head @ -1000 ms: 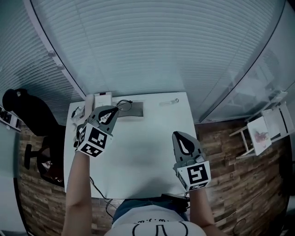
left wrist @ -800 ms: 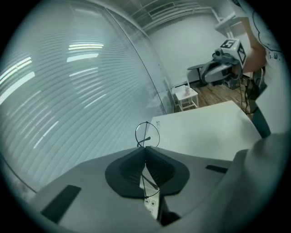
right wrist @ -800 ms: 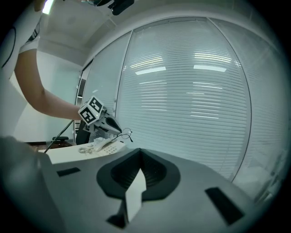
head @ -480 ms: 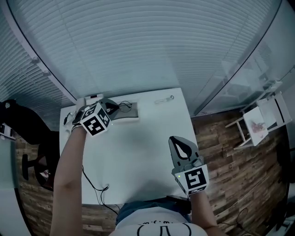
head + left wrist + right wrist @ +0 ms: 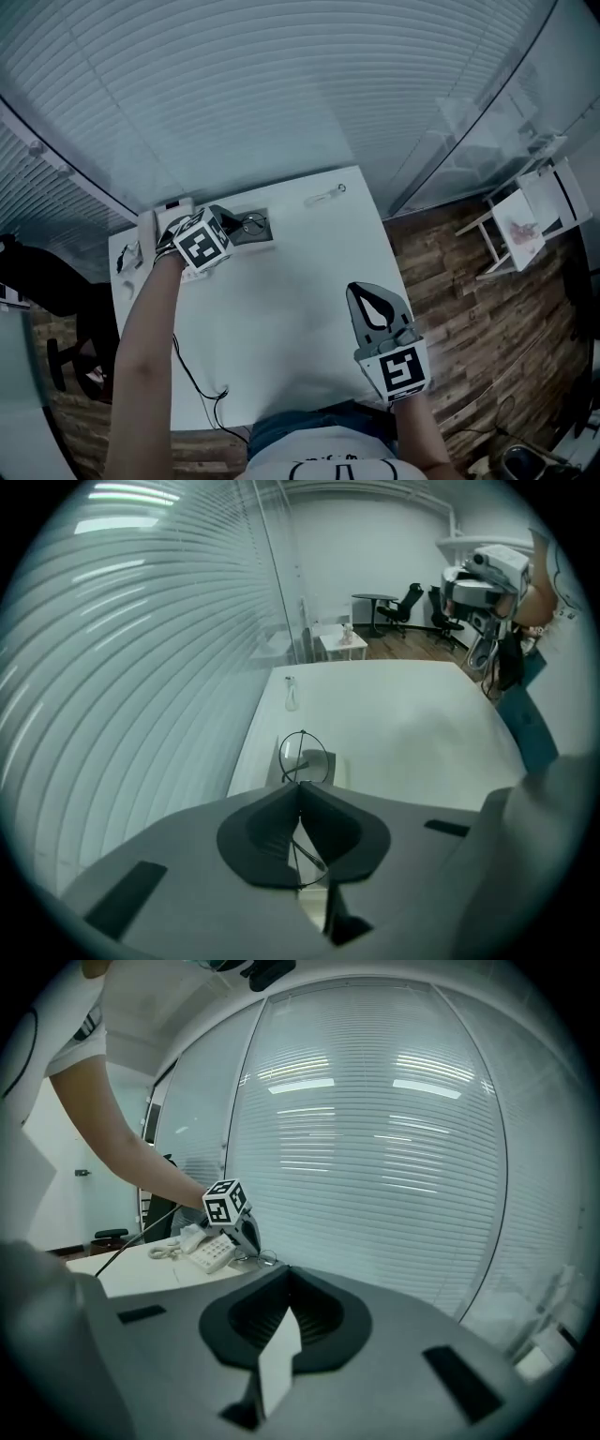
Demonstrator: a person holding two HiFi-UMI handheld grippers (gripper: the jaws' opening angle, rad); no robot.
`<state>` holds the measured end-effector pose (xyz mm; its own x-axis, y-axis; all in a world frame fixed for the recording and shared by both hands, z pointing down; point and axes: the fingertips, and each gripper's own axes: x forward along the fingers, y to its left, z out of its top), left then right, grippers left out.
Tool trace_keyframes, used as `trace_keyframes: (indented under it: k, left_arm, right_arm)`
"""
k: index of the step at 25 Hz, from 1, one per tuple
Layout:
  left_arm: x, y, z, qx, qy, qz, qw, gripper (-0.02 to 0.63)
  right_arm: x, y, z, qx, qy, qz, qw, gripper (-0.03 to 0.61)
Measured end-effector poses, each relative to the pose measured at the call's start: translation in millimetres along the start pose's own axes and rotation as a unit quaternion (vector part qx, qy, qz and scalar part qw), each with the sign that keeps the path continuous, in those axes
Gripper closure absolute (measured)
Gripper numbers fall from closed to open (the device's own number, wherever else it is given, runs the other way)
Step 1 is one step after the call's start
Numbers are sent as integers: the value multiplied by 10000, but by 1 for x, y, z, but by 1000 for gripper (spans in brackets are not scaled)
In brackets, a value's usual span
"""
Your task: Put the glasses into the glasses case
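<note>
- The left gripper (image 5: 300, 787) has its jaws pressed together on the thin wire frame of the glasses (image 5: 305, 755). One round lens sticks out just past the tips, and a temple runs back through the seam between the jaws. Pinching the wire, I'd say, spares the lenses from the pads.
- It points steeply down at the far left part of the table, with the person's arm (image 5: 150, 328) stretched out to reach there.
- Right under that lens lies the grey glasses case (image 5: 262, 236), flat on the white table (image 5: 300, 291) close to the blinds (image 5: 281, 84). The glasses look to be over the case, but I cannot tell whether they touch it.
- My reading is that this is the setting-down step. The task seems nearly done but not finished, since the jaws are not yet off the frame.
- The next move calls for a gentle lowering and a clean release, so the wire doesn't snag on the pads.
- The right gripper (image 5: 287, 1279) has its jaws together with nothing between them. It hangs low over the near right side of the table, well apart from the case, and is probably just parked out of the way.
- Beside the case, toward the table's left edge, sits a white telephone (image 5: 211, 1253) with its cord. It is near enough that a wide swing could knock it.
- A small clear item (image 5: 325, 197) lies farther along the back edge, too small for me to name.
</note>
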<state>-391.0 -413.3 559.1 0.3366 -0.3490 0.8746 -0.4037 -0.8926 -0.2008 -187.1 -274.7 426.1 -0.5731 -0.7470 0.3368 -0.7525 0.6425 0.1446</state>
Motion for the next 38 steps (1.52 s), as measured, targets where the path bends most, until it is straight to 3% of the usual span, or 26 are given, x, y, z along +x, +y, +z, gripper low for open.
trace_keyframes:
  k: [11, 26, 30, 33, 38]
  left_arm:
    - [46, 6, -17, 89, 415, -325, 9986, 592]
    - [58, -18, -32, 158, 544, -788, 9953, 591]
    - [58, -19, -32, 102, 517, -766, 9957, 591]
    - [58, -16, -34, 54, 493, -536, 9973, 584]
    - [51, -7, -33, -68, 416, -127, 9990, 508]
  right_arm:
    - [7, -7, -15, 86, 298, -203, 9993, 569]
    - [21, 10, -11, -62, 331, -68, 9994, 568]
    - [17, 12, -10, -85, 328, -92, 9994, 569]
    - [12, 11, -9, -53, 328, -126, 9994, 568]
    - [8, 10, -1, -71, 203, -163, 9996, 569]
